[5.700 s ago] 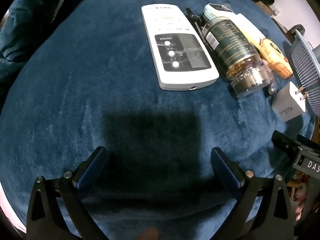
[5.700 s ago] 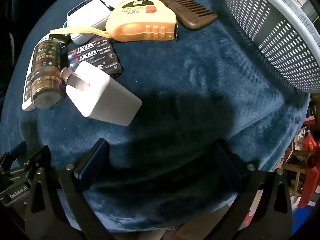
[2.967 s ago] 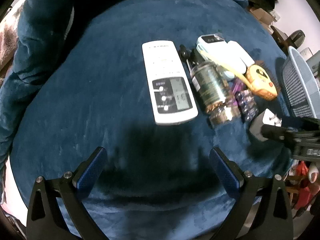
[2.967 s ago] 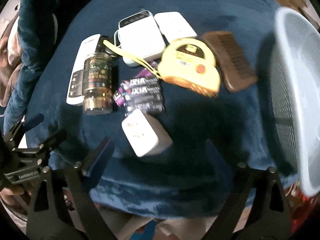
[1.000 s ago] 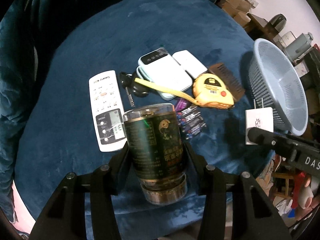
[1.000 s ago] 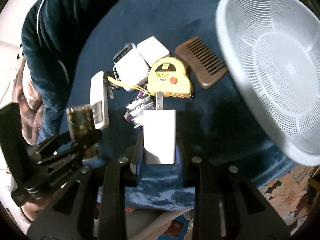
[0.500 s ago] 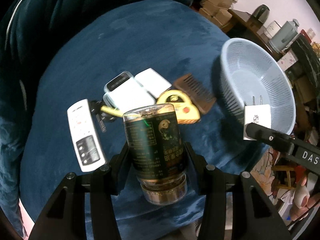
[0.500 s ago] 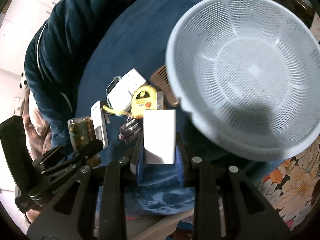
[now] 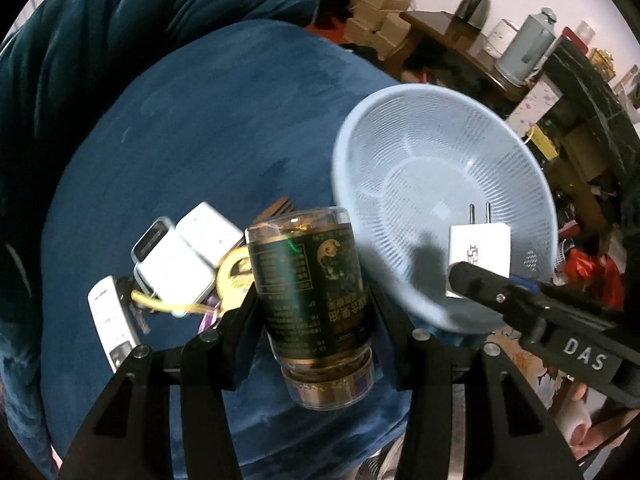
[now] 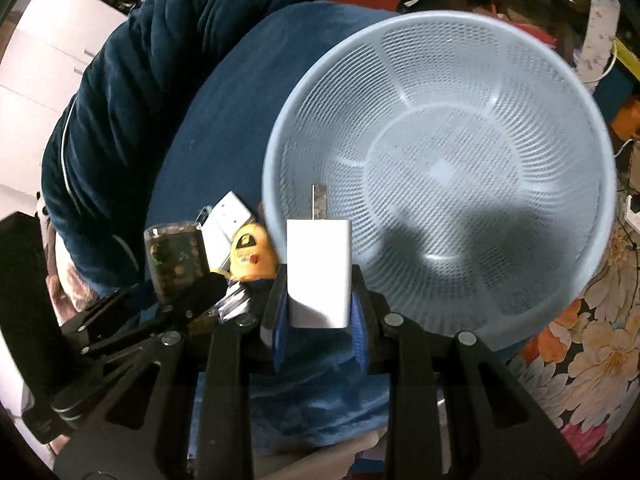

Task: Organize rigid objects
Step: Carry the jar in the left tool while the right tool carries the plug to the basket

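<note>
My left gripper (image 9: 314, 312) is shut on a dark glass jar (image 9: 310, 296) with a green label and holds it in the air, just left of the pale blue mesh basket (image 9: 400, 120). My right gripper (image 10: 319, 300) is shut on a white plug charger (image 10: 319, 268), prongs pointing forward, held above the near left rim of the basket (image 10: 520, 60). The charger (image 9: 480, 250) and the right gripper's arm also show in the left wrist view. The jar also shows in the right wrist view (image 10: 174, 262). The basket is empty.
On the blue velvet cushion (image 9: 200, 140) lie a white remote (image 9: 112, 320), a white power bank (image 9: 172, 270), a white box (image 9: 210, 232), a yellow tape measure (image 10: 254, 256), a brown comb (image 9: 276, 210) and a battery pack (image 10: 236, 300). Cluttered shelves stand behind.
Both grippers have risen and moved right toward the basket with the jar and the charger. The basket now fills more of both views.
</note>
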Demonstrator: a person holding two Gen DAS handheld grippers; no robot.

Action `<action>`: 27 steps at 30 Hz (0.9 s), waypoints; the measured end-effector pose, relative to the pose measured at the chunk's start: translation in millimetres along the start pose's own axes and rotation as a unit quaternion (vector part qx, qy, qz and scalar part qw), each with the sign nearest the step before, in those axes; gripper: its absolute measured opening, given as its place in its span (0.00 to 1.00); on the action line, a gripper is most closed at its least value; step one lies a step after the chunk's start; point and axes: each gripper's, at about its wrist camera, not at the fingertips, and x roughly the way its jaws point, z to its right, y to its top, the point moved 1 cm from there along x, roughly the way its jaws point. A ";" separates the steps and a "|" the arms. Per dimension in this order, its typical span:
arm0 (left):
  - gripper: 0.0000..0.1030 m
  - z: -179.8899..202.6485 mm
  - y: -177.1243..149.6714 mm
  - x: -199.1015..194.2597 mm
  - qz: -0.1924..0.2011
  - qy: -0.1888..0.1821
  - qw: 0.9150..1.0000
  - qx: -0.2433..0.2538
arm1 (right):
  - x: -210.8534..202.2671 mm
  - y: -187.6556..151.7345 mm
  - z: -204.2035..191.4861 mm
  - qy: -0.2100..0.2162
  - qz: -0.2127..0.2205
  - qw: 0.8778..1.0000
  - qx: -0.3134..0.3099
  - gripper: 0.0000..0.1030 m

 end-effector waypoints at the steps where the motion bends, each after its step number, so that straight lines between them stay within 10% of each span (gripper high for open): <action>1: 0.50 4.8 3.9 0.7 0.001 -0.002 1.000 0.002 | -2.1 2.5 5.1 -0.004 0.005 1.000 0.006 0.26; 27: 0.50 86.1 50.4 76.1 -0.077 -0.024 0.995 0.065 | -1.3 27.0 63.5 -0.110 0.010 0.993 0.030 0.26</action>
